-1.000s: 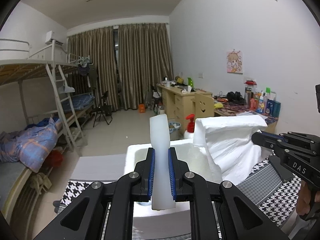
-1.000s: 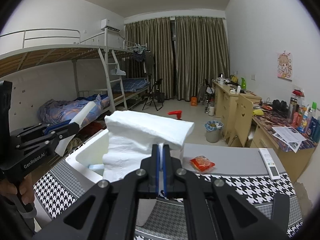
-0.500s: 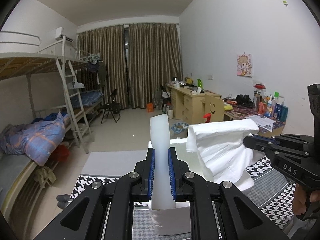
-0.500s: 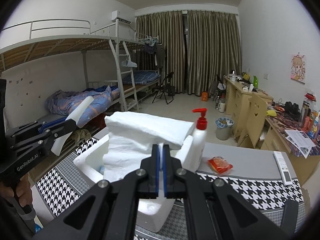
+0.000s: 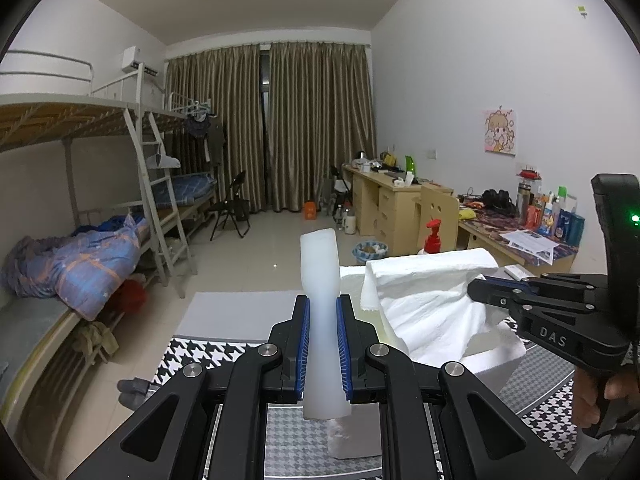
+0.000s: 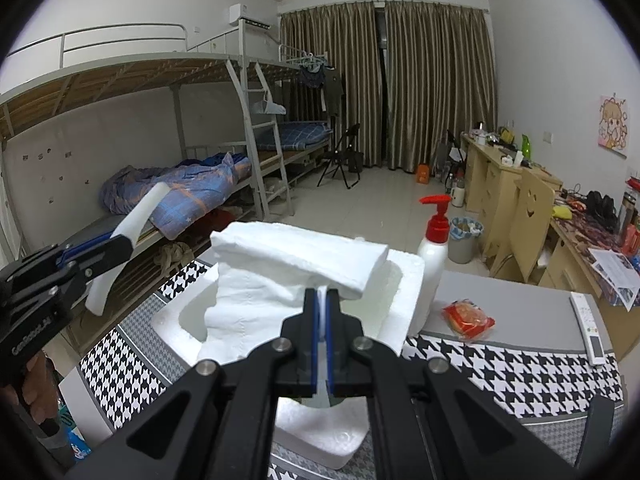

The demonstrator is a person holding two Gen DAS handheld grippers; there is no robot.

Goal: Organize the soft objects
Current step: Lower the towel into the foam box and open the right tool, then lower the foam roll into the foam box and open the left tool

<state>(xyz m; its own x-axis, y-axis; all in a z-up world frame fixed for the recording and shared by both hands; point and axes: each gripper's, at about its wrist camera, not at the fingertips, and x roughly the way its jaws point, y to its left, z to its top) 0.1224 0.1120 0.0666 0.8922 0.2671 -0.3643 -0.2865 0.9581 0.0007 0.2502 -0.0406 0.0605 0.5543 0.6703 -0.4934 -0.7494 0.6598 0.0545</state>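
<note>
Your left gripper [image 5: 323, 350] clamps the pale soft strip [image 5: 321, 280] upright, just short of the foam box [image 6: 404, 280]. Your right gripper [image 6: 322, 320] pinches the white folded cloth [image 6: 296, 268] over that box. You look mid-carry; next, lower both in and release.

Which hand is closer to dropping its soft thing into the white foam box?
Probably the right. The right tool holds the white folded cloth directly over the foam box opening, hanging into it. The left tool grips the white squishy strip off to the box's side.
</note>
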